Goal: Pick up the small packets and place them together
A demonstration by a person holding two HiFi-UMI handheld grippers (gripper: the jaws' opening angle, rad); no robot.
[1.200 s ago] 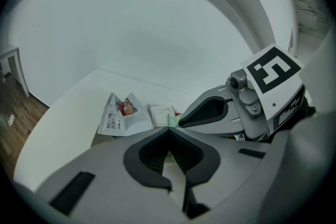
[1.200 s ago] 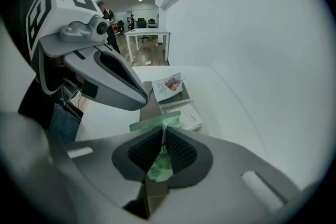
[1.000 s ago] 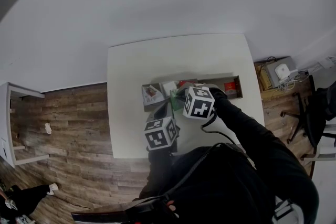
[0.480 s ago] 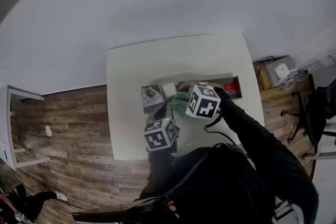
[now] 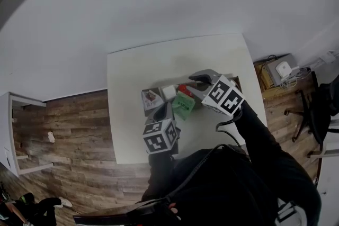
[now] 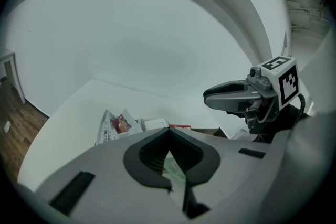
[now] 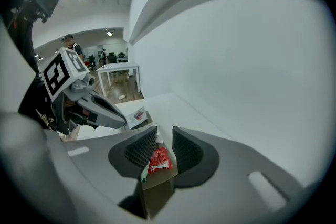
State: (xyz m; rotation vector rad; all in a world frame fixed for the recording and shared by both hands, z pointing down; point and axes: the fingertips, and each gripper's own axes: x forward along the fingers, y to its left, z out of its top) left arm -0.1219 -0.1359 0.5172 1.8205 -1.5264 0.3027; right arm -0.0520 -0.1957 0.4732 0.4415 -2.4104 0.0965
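Left gripper [image 6: 168,132]: jaws clamped on the green packet [image 5: 184,105], held over the box [image 7: 157,194]. Right gripper [image 7: 164,139]: jaws apart, just opened then eased in slightly, gripping nothing. A red packet [image 7: 159,160] lies in the box below them.

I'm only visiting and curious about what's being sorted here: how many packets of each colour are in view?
White: 2, the printed white packet and the small white packet
Red: 1, the red packet
Green: 1, the green packet
Total in view: 4
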